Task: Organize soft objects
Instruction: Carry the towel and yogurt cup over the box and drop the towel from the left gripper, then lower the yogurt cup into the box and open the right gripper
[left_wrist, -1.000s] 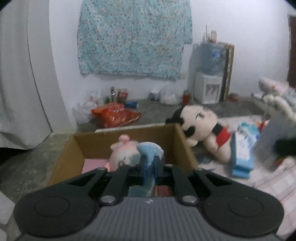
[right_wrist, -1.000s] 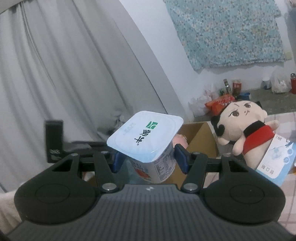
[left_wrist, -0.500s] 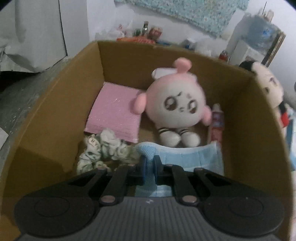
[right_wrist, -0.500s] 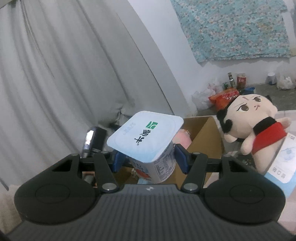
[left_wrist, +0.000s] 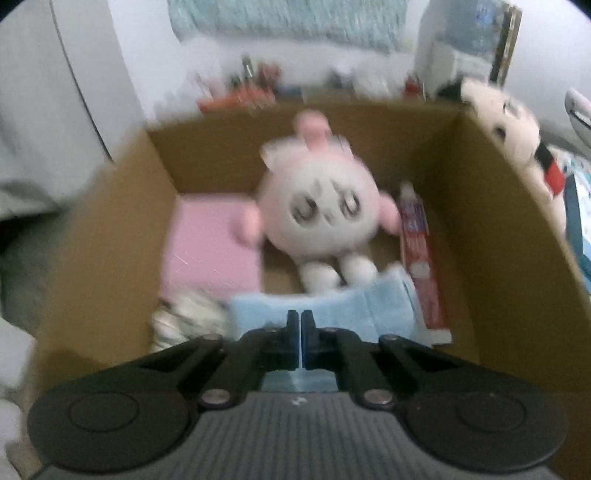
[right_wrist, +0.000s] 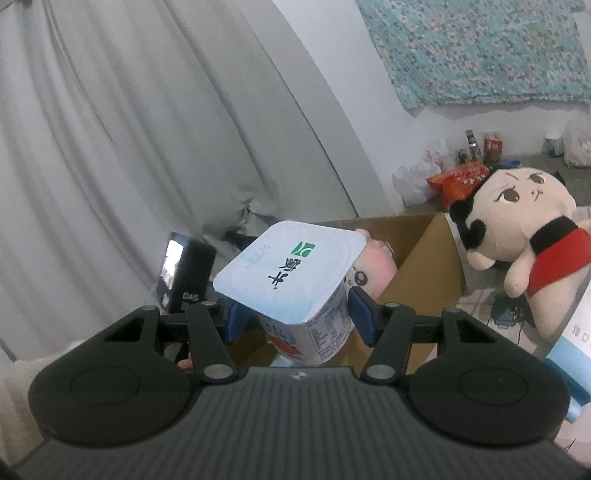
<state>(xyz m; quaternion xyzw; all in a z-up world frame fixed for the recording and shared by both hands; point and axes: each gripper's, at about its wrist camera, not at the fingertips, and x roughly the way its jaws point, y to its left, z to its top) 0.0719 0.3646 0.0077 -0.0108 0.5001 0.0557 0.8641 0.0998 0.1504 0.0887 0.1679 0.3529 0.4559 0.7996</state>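
Cloth (left_wrist: 325, 310), soft blue, in L gripper (left_wrist: 299, 334)

Background only. Grey curtain (right_wrist: 110, 129) fills the left half of the right wrist view; white wall beside it with a blue floral cloth (right_wrist: 476, 48) hung high. Floor along the wall: white plastic bags (right_wrist: 417, 181), an orange snack bag (right_wrist: 461, 181), a few bottles and cans (right_wrist: 480, 146). A small black device with a lit screen (right_wrist: 181, 273) stands in front of the curtain. Left wrist view is motion-blurred: water dispenser (left_wrist: 458, 48) with a framed board (left_wrist: 506, 40) leaning next to it, top right. Striped sheet (right_wrist: 476, 299) lies right of the box.
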